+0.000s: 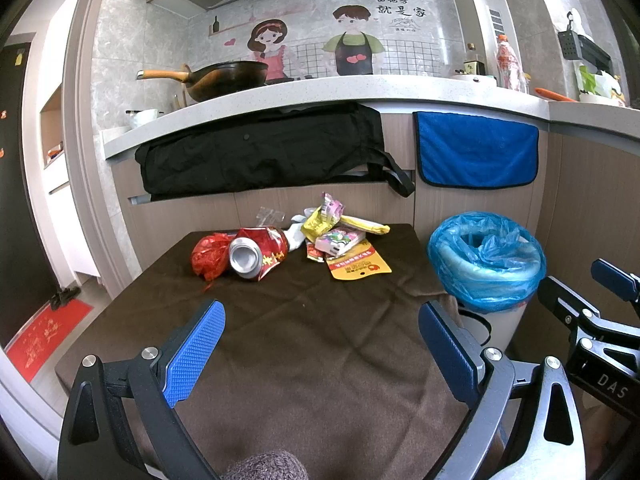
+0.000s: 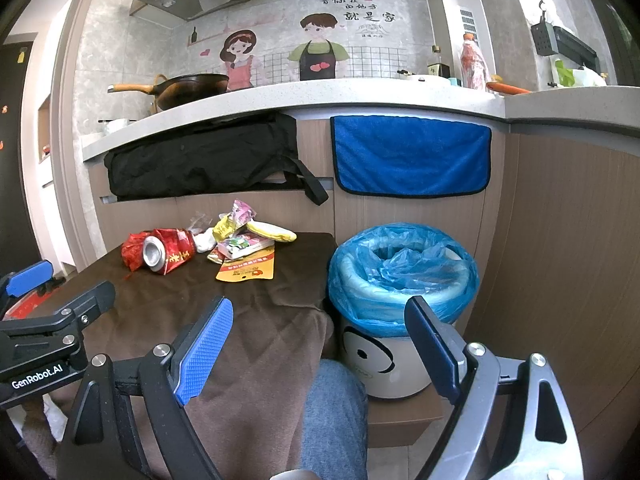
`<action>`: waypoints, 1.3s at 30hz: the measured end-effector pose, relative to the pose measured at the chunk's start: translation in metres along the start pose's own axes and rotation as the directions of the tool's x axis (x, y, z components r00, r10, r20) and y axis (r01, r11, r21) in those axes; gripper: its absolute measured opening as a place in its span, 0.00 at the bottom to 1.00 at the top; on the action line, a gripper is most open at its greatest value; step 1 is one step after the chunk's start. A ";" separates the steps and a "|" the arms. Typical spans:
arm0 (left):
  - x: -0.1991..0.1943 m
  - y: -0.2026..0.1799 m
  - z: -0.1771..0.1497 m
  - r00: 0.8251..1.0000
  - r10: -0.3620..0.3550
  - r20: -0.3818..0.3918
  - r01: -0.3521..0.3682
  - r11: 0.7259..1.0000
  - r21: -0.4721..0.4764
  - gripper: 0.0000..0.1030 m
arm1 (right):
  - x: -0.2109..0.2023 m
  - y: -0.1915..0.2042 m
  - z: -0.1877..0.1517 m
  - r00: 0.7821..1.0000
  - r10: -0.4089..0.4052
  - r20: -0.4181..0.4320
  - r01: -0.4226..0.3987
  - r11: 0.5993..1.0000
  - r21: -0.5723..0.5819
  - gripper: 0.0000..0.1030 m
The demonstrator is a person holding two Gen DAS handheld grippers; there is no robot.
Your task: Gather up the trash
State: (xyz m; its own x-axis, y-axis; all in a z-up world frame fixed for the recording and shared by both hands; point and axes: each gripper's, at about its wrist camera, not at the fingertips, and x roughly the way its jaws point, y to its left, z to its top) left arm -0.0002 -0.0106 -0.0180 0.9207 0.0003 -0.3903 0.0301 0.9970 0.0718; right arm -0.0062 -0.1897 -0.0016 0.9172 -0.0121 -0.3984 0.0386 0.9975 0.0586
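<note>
- Two grippers, left gripper [image 1: 322, 354] and right gripper [image 2: 318, 346], are hovering over the surface's [image 1: 304, 336] near edge.
- Both fingers are spreading wide, gripping nothing.
- Trash, including a crushed can [image 1: 260, 253], is lying along the far edge.

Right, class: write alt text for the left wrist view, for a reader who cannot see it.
The open left gripper hovers empty above a brown cloth, facing a pile of trash at its far edge: a crushed red can, wrappers and a yellow packet. A blue-lined bin stands to the right, below a kitchen counter.
</note>
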 end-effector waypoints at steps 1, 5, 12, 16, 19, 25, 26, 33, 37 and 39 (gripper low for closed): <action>0.000 0.000 0.000 1.000 0.000 0.000 0.000 1.000 0.000 0.94 | 0.000 0.000 0.000 1.000 0.000 0.001 0.000 1.000 0.000 0.83; 0.001 -0.001 -0.001 1.000 -0.004 0.003 0.004 1.000 0.001 0.94 | 0.000 0.000 0.001 1.000 0.001 0.001 -0.001 1.000 0.000 0.83; 0.009 0.007 0.003 1.000 -0.014 0.014 0.014 0.999 -0.029 0.94 | 0.002 -0.004 0.001 1.000 -0.012 0.009 0.012 1.000 -0.013 0.83; 0.024 0.027 0.019 1.000 -0.006 0.027 0.008 0.998 -0.064 0.94 | 0.011 -0.005 0.014 0.999 -0.012 0.033 0.013 0.999 -0.034 0.83; 0.044 0.054 0.035 0.999 -0.022 0.027 0.024 0.995 -0.102 0.94 | 0.023 -0.001 0.030 0.999 -0.011 0.045 0.014 0.997 -0.071 0.83; 0.090 0.115 0.052 0.999 0.050 0.002 -0.049 0.976 -0.210 0.96 | 0.052 0.015 0.063 0.998 0.013 0.059 -0.006 0.993 -0.115 0.83; 0.099 0.122 0.053 0.998 0.057 -0.012 -0.058 0.975 -0.213 0.97 | 0.058 0.018 0.067 0.998 0.017 0.060 -0.010 0.992 -0.122 0.83; 0.182 0.155 0.052 0.987 -0.032 -0.157 -0.005 0.973 -0.233 0.96 | 0.126 0.035 0.085 1.000 0.018 0.025 -0.014 0.989 -0.147 0.83; 0.213 0.167 0.049 0.979 -0.065 -0.194 0.010 0.962 -0.272 0.96 | 0.174 0.047 0.078 0.999 0.006 -0.037 -0.012 0.986 -0.168 0.83; 0.223 0.176 0.047 0.977 -0.084 -0.196 0.020 0.951 -0.309 0.96 | 0.193 0.051 0.075 0.997 0.005 -0.075 -0.018 0.985 -0.172 0.83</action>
State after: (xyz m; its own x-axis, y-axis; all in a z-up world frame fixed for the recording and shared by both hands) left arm 0.2284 0.1615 -0.0496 0.8207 -0.0683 -0.5673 -0.0735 0.9720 -0.2233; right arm 0.2027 -0.1464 -0.0064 0.8851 -0.0020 -0.4654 -0.0467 0.9946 -0.0931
